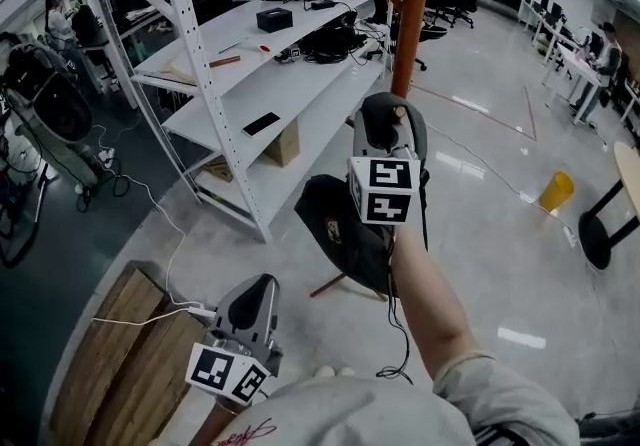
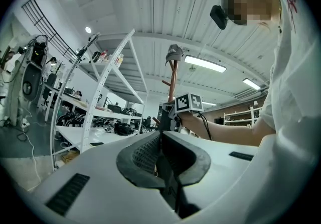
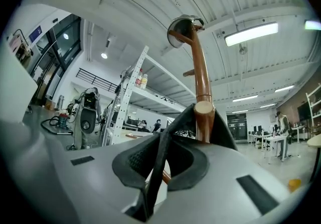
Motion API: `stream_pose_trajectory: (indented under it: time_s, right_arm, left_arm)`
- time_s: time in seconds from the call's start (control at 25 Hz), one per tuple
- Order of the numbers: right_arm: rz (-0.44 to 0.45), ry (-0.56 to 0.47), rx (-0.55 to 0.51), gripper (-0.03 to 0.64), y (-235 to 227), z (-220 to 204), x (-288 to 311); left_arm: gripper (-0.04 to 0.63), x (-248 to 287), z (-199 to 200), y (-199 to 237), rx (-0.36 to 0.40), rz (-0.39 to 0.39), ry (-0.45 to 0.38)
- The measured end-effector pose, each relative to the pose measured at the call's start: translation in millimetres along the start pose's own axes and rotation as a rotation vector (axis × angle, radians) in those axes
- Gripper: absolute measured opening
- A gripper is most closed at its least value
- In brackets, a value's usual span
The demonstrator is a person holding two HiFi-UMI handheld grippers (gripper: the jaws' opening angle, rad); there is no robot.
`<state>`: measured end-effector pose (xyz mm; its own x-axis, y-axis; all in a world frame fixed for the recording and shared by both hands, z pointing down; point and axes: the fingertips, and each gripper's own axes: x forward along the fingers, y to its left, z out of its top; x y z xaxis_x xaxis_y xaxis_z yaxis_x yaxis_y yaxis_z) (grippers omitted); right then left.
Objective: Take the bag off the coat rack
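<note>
A black bag [image 1: 340, 229] hangs low against the brown wooden coat rack [image 1: 412, 14]. Its black strap [image 3: 223, 131] runs up over a round-ended peg [image 3: 204, 108] on the pole. My right gripper [image 1: 385, 112] is raised beside the pole, above the bag. In the right gripper view, this gripper [image 3: 161, 143] is shut on the strap, which passes down between the pads. My left gripper [image 1: 264, 284] stays low at the left, away from the rack. Its pads [image 2: 145, 155] meet with nothing between them.
White metal shelving [image 1: 250, 64] with dark equipment stands left of the rack. A wooden board [image 1: 120, 354] lies on the floor at lower left, with a white cable beside it. A yellow object [image 1: 556, 191] and a dark round table [image 1: 600, 234] sit to the right.
</note>
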<state>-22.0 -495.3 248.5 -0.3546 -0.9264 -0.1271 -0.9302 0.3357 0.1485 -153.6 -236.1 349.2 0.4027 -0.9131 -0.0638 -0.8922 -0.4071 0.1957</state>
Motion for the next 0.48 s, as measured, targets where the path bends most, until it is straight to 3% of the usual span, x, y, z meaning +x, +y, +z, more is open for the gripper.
stream_pose_trajectory:
  time_s: [0.48]
  right_arm:
    - [0.019, -0.03, 0.071, 0.041, 4.8, 16.9, -3.7]
  left_arm:
    - [0.028, -2.3, 1.6, 0.6, 0.005, 0.003, 0.0]
